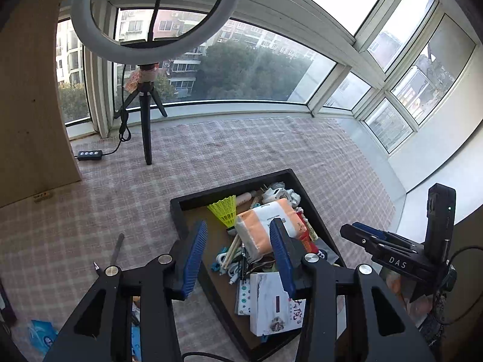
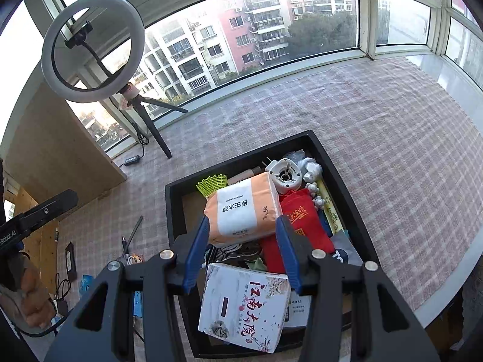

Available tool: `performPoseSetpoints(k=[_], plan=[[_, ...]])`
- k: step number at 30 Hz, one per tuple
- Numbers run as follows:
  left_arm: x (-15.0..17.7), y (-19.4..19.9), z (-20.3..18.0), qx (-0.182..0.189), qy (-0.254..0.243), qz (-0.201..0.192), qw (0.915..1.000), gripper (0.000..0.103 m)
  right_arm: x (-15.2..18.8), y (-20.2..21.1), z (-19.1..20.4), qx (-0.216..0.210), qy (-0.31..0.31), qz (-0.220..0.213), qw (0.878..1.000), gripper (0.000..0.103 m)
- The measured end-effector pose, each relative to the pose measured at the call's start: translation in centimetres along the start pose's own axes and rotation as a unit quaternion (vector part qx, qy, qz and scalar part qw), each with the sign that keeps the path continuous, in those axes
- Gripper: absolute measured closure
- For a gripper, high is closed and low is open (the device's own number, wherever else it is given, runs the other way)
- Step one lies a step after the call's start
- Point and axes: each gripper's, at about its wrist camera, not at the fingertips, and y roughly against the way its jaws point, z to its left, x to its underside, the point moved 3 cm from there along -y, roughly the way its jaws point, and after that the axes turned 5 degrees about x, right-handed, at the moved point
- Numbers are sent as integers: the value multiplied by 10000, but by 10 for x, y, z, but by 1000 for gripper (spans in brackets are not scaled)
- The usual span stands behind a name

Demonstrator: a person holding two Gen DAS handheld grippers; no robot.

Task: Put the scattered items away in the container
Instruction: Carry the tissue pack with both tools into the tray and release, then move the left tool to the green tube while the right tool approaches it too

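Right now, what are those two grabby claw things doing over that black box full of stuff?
A person is tidying loose things into the black tray on the checked cloth. Both grippers hang above it with open jaws, holding nothing: the left gripper and the right gripper. The tray already holds an orange tissue pack, a yellow shuttlecock, a red pouch and a flowery white box. A thin metal rod lies outside on the cloth.

A: Left gripper?
B: Angled steeply down, blue pads apart, nothing between.
A: Right gripper?
B: Same downward tilt, jaws spread wide, gripping nothing.
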Motion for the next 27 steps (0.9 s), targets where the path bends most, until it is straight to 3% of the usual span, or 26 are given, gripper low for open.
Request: performPoseSetpoints(k=[6, 12, 20, 27], plan=[[41, 72, 80, -818, 342, -247, 9958, 57, 18, -5, 37, -360, 517, 169, 9979, 58], [121, 123, 156, -1588, 1042, -280, 9814, 52, 48, -19, 96, -874, 1149, 475, 9884, 58], [235, 116, 216, -1676, 2247, 155, 9598, 52, 108, -48, 194, -1480, 2274, 1101, 9562, 58], [279, 97, 233, -1466, 2913, 245, 9450, 52, 158, -75, 254, -1749, 2923, 1618, 9262, 58]])
